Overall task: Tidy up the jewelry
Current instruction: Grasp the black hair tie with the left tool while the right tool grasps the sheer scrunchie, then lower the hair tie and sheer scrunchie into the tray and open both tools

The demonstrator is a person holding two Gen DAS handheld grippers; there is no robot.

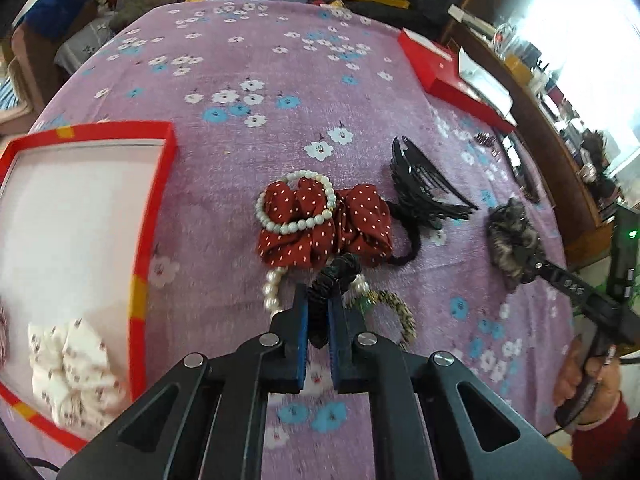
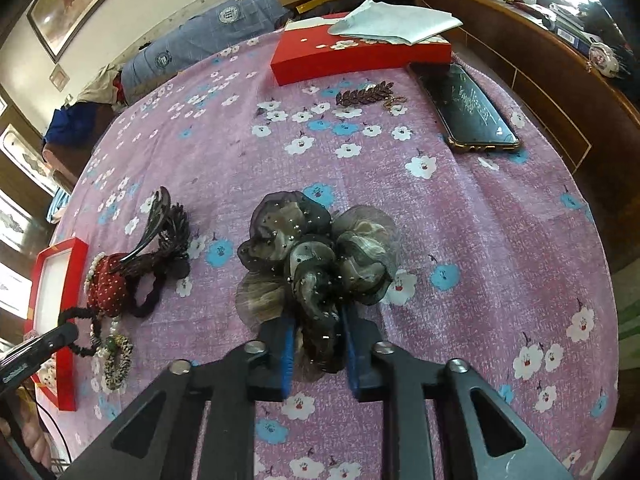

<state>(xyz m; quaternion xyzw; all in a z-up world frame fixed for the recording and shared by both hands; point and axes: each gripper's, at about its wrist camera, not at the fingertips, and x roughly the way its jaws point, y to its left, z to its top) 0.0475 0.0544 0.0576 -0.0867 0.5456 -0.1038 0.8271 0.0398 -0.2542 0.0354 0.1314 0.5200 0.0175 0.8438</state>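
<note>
My left gripper [image 1: 319, 300] is shut on a black hair tie [image 1: 334, 276], which hangs from its fingers over the purple floral cloth. Behind it lie a red dotted scrunchie [image 1: 324, 226] with a pearl bracelet [image 1: 296, 200] on it, a black comb clip [image 1: 424, 188] and a leopard hair tie [image 1: 396, 312]. A red box [image 1: 150, 216] at the left holds a white scrunchie [image 1: 72, 364]. My right gripper [image 2: 318, 328] is shut on a grey-black organza scrunchie [image 2: 316, 256], also seen in the left wrist view [image 1: 514, 236].
A red box lid [image 2: 352, 54] with white paper on it lies at the back. A phone [image 2: 468, 108] and a leaf-shaped hair clip [image 2: 364, 94] lie near it. A wooden cabinet [image 2: 560, 92] runs along the right.
</note>
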